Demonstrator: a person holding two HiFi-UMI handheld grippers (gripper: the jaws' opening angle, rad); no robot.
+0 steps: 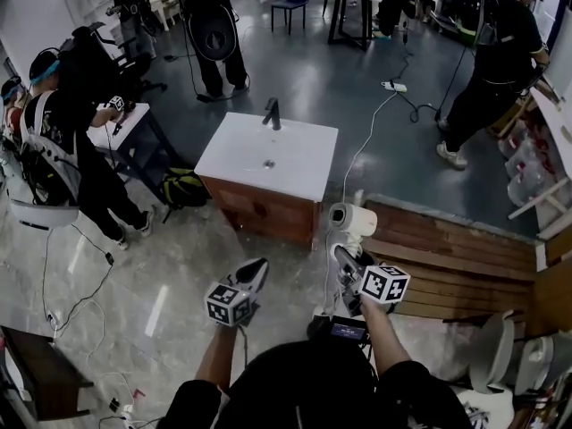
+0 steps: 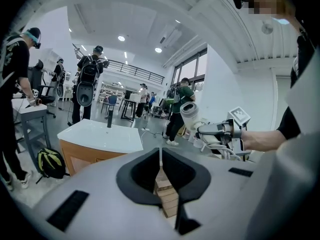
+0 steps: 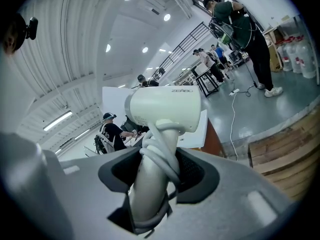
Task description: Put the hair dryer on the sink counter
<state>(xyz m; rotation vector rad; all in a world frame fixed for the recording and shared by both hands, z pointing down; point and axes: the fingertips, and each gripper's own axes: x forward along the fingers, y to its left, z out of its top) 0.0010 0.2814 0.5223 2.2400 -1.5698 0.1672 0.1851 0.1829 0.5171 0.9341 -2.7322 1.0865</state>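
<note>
Pale glossy floor lies under you in a busy workshop. Nearest, your left hand-held gripper has its jaws together on nothing. Your right hand-held gripper is clamped on the handle of the hair dryer. The cord is wound round that handle, which rises out of the jaws, and the barrel lies crosswise above them. A wooden platform sits just to the right.

The sink counter stands ahead and slightly left of the dryer, apart from it, so the carrying hand must travel forward and leftward. Its white tabletop looks bare, with the faucet at the far edge. Nothing appears to block the way. A backpack lies on the floor by the cabinet's left side, off that line. Farther off, a cable trails across the floor among several people.
</note>
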